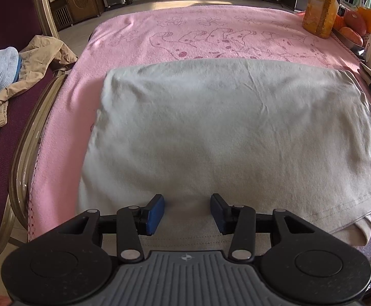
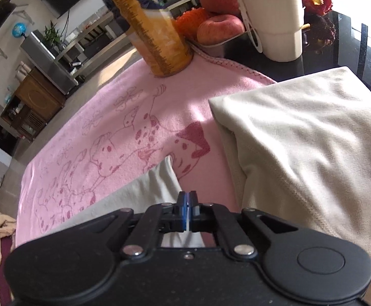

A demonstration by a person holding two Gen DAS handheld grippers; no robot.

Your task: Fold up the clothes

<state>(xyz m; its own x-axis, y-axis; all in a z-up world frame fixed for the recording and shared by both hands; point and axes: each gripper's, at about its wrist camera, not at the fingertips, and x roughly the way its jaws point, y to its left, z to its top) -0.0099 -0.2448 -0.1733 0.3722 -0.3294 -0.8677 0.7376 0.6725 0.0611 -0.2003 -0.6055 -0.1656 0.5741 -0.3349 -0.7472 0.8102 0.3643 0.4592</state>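
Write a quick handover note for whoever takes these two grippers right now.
Left gripper: jaws open, poised over the near edge of the cream shirt, gripping nothing.
Right gripper: jaws shut, apparently pinching a thin strip of the shirt's cloth.
The shirt lies partly folded on the pink blanket.
More clothes wait unfolded on the chair.
Left: finish this fold, then those.

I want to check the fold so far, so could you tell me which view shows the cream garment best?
The left wrist view: the cream garment lies spread almost whole on the pink blanket, its edges traceable. The right wrist view shows only one folded corner and a strip running under the shut right hand-held gripper.
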